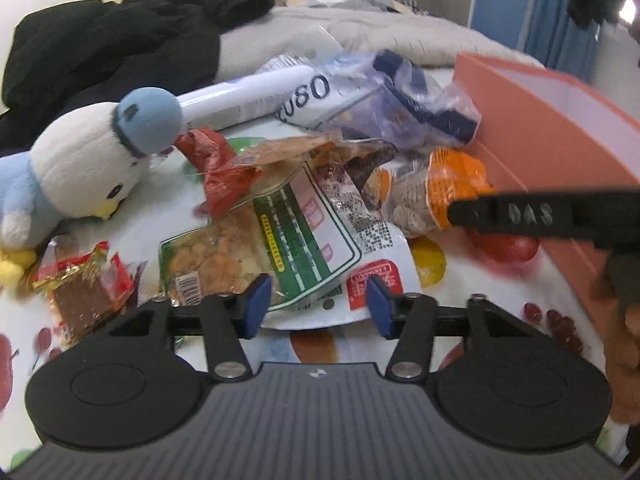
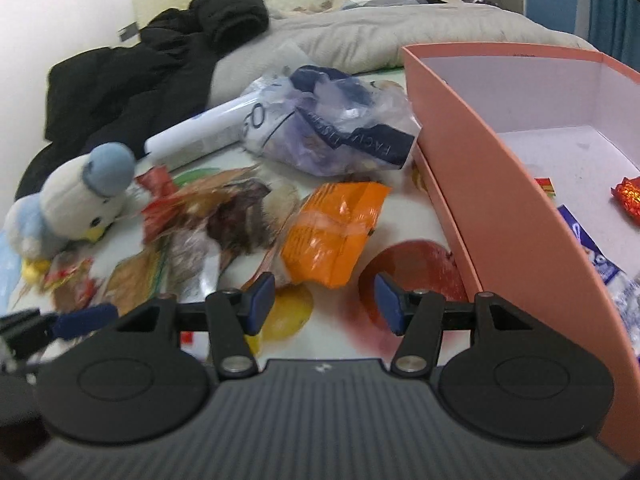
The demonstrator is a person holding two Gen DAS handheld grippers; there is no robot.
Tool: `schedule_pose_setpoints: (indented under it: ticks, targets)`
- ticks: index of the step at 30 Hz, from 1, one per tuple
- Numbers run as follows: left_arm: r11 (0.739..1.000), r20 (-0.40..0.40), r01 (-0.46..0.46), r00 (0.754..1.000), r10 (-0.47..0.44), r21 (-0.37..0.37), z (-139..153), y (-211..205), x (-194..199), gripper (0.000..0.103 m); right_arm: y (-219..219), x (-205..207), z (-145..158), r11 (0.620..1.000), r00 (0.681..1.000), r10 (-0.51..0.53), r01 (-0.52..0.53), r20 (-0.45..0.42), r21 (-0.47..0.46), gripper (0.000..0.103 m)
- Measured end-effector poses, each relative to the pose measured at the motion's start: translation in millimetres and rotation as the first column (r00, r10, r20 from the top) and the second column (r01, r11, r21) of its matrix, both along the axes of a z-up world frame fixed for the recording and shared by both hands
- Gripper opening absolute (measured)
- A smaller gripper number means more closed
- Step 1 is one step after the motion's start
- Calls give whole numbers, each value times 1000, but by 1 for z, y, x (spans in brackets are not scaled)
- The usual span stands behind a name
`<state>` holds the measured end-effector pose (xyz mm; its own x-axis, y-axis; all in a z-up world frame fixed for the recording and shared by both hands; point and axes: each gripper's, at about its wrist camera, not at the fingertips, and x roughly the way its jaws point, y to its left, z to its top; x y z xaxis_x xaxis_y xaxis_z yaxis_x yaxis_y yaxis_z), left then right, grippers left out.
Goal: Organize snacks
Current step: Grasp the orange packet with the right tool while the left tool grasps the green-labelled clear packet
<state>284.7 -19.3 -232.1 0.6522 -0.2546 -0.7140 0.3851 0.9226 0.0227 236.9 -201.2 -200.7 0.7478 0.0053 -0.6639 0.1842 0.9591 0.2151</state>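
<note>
Several snack packets (image 2: 224, 220) are piled left of the pink box (image 2: 472, 184); an orange packet (image 2: 334, 232) lies nearest it. Left gripper (image 1: 316, 306) is held parted over a green-striped bag (image 1: 296, 240), nothing clamped. Right gripper (image 2: 324, 300) is parted, empty, just short of the orange packet.

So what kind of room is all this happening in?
Most likely a bedroom. The snacks lie on a fruit-print cloth over what looks like a bed, with a rumpled grey duvet behind, a black jacket thrown down and a plush bird beside them.
</note>
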Motion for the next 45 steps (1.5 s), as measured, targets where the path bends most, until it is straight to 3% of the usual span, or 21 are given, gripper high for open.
schedule_pose_setpoints:
  ticks: [4, 9, 10, 11, 12, 14, 17, 26, 35, 45]
  targets:
    - [1000, 13, 11, 1000, -11, 16, -6, -4, 4, 41, -2, 18, -8, 1000, 1000, -17, 17, -17, -4, 58]
    - [1000, 20, 14, 1000, -14, 3, -8, -4, 7, 13, -6, 31, -15, 999, 999, -33, 33, -8, 3, 58]
    - [1000, 26, 12, 1000, -12, 0, -6, -4, 7, 8, -5, 33, -15, 1000, 999, -31, 31, -7, -2, 56]
    - [1000, 32, 12, 999, -12, -4, -5, -3, 7, 6, -4, 34, -15, 1000, 1000, -26, 26, -3, -4, 47]
    - [1000, 37, 12, 999, -12, -9, -3, -2, 6, 5, -3, 34, -14, 1000, 1000, -20, 20, 5, -7, 46]
    - [1000, 39, 12, 999, -11, -18, 1, -1, 3, 3, -1, 33, -13, 1000, 1000, -13, 13, 13, -25, 31]
    - [999, 32, 9, 999, -8, -32, 7, 2, -2, 1, 1, 31, -8, 999, 1000, -6, 7, 23, -39, 28]
    - [998, 24, -20, 999, 21, -66, 26, 10, -51, 0, 6, -4, 5, 998, 999, 27, -25, 36, -61, 23]
    - [991, 3, -52, 999, 52, -123, 40, 17, -120, 0, 10, -66, 18, 994, 998, 62, -59, 28, -92, 20]
    - [982, -24, -93, 996, 90, -166, 51, 25, -188, 0, 14, -139, 28, 991, 993, 118, -117, 12, -65, 19]
